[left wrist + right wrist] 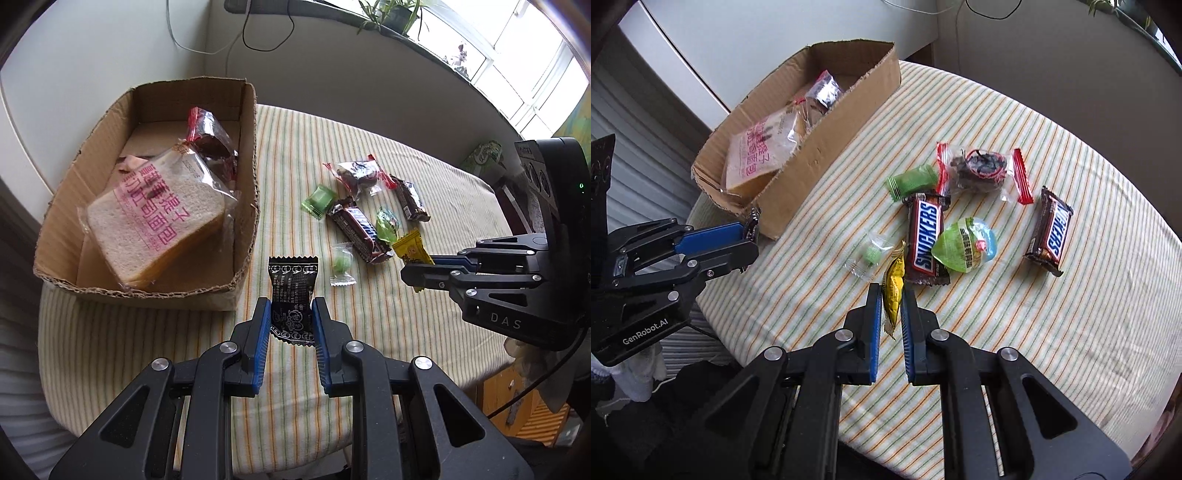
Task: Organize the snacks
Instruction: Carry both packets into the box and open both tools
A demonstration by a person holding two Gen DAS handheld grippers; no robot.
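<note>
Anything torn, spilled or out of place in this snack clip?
The cardboard box has ragged, torn rims and its near corner is ripped down. The bread packet inside leans tilted rather than flat. Nothing has spilled; the loose snacks on the striped cloth look intact.

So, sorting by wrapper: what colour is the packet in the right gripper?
Yellow packet, clearest in the right wrist view.

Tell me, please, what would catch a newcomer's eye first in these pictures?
Each claw grips a snack above the striped tablecloth: the left claw a black packet, the right claw a yellow packet. Behind them, a cardboard box holds bagged bread, and two Snickers bars lie among loose sweets.
</note>
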